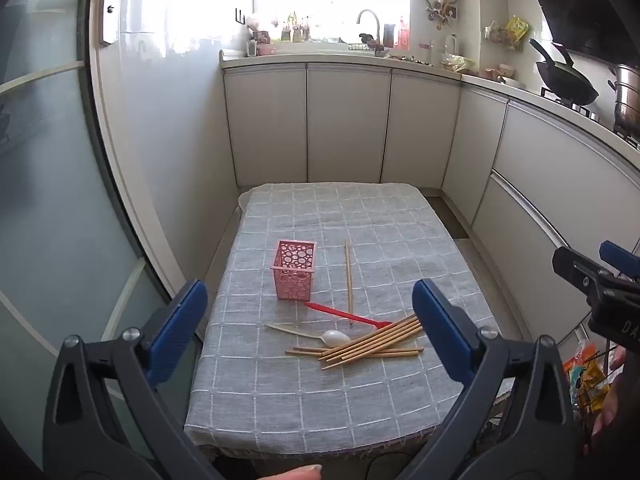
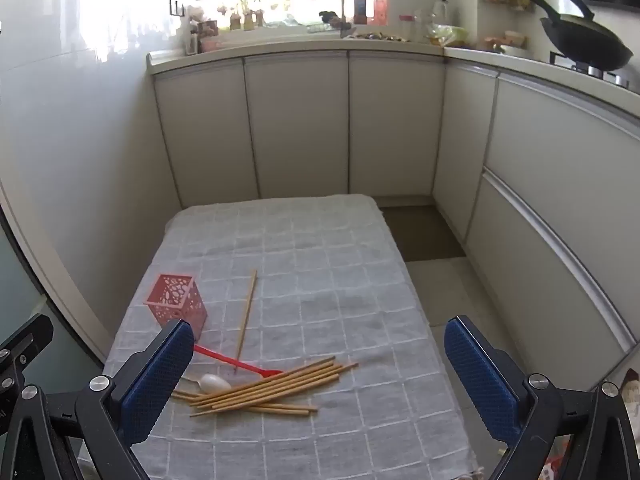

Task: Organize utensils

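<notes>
A pink perforated holder (image 1: pixel 295 269) (image 2: pixel 176 301) stands upright on the grey checked tablecloth (image 1: pixel 380 224) (image 2: pixel 320 248). Just right of it lies a pair of wooden chopsticks (image 1: pixel 349 280) (image 2: pixel 246 316). In front lie a red plastic fork (image 1: pixel 347 315) (image 2: pixel 236 361), a white spoon (image 1: pixel 335 337) (image 2: pixel 215 383) and a pile of several chopsticks (image 1: pixel 370 343) (image 2: pixel 268 388). My left gripper (image 1: pixel 310 312) hangs open above the near part of the table, nothing between its blue pads. My right gripper (image 2: pixel 320 356) is also open and holds nothing; it shows at the right edge of the left wrist view (image 1: pixel 600 268).
White kitchen cabinets (image 1: pixel 348 120) (image 2: pixel 296 120) wrap the far and right sides, close to the table. A dark wok (image 1: pixel 566 76) (image 2: pixel 588 50) sits on the stove at right. A glass door (image 1: pixel 48 200) lies left. Snack bags (image 1: pixel 588 376) lie by the table's right corner.
</notes>
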The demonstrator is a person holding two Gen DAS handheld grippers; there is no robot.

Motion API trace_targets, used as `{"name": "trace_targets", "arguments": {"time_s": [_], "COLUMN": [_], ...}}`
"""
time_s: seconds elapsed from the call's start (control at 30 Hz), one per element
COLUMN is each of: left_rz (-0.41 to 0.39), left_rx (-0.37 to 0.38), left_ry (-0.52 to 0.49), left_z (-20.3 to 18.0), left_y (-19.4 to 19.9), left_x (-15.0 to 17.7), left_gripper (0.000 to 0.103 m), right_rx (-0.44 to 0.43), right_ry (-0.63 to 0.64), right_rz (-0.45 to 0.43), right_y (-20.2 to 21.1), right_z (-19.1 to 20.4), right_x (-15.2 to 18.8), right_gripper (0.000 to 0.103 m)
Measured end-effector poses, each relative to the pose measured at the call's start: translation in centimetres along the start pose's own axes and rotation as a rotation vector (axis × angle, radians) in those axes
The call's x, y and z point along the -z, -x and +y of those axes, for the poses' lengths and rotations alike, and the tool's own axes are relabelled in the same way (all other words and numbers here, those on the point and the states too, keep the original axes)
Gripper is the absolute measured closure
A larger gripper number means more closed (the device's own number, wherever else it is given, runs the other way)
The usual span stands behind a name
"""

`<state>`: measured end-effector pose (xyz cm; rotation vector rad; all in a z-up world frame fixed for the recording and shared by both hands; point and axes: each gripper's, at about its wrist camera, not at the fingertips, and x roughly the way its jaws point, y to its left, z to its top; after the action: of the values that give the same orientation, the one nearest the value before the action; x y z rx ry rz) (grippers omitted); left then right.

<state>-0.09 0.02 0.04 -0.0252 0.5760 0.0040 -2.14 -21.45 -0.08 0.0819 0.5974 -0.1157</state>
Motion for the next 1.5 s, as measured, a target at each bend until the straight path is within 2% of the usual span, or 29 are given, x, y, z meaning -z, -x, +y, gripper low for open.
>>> {"name": "trace_targets", "arguments": {"time_s": [0.17,0.27,0.43,1.5], "left_rz": [0.012,0.020,0.021,0.007], "left_rx": [-0.023,-0.016,0.002,0.004], "left_ry": [-0.021,-0.025,-0.039,-0.028], "left_z": [-0.6,-0.9,-0.7,-0.5], "left_y": [0.5,0.7,0.0,0.3], "left_x": [-0.4,-1.0,-0.1,0.0], "left_gripper": [0.001,0.001,0.001,0.001], "right_rx": [-0.004,0.003,0.005,-0.005], "right_ry": [0.027,0.057,0.076,0.060], "right_rz": [0.010,-0.003,-0.017,-0.033], "right_y": [-0.2,-0.2,0.2,0.7], "right_z": [0.1,1.0,1.5,1.0], "right_x": [-0.1,-0.3,0.3,0.3], "right_gripper": [0.000,0.000,0.000,0.000]}}
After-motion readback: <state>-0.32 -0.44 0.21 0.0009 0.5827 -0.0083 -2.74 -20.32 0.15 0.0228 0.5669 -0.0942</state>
